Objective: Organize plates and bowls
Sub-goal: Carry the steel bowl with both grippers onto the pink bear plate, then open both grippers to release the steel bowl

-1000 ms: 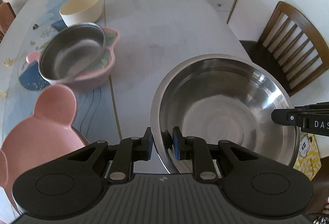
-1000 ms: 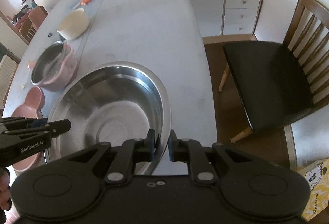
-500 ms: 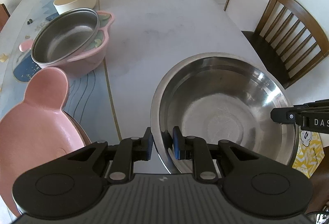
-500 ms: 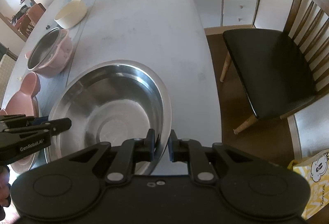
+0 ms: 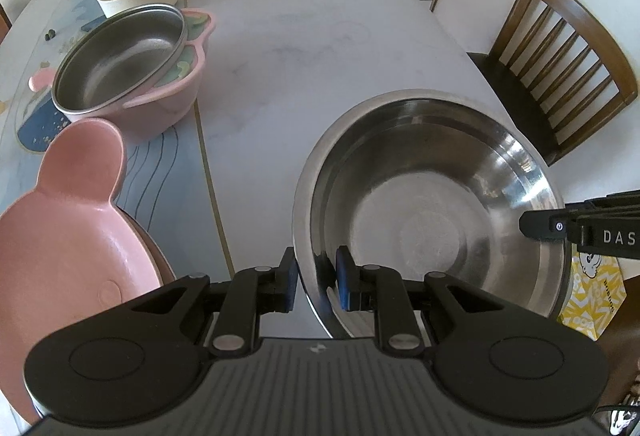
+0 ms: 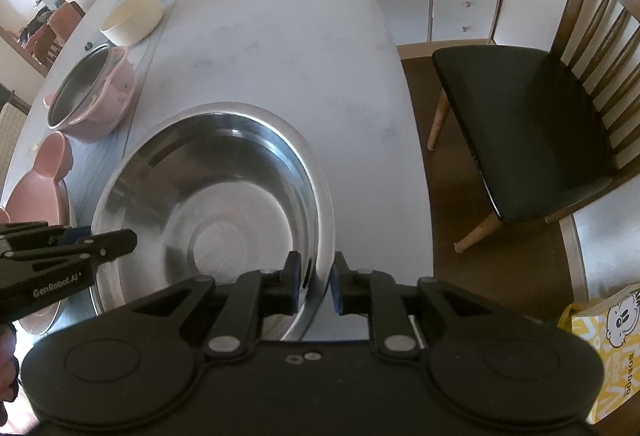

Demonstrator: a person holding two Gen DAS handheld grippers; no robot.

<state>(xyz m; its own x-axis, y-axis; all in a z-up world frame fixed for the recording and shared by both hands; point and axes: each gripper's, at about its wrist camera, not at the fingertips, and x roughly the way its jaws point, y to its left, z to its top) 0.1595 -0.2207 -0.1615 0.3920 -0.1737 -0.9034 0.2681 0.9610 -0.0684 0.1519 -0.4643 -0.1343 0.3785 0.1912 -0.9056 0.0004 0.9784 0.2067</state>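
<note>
Closer now, the pink bear-eared plate fills the left view's corner. Over the table, the big steel bowl hangs by its rim — left gripper and right gripper each pinching it — uneven pull could slip it.

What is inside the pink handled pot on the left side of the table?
A smaller steel bowl sits tilted inside the pink pot; green patches show beside its rim. Anything beneath the bowl is covered.

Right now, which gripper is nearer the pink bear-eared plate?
Left. The left gripper grips the steel bowl's rim beside the pink bear-eared plate; the right gripper grips the opposite rim, farther away.
</note>
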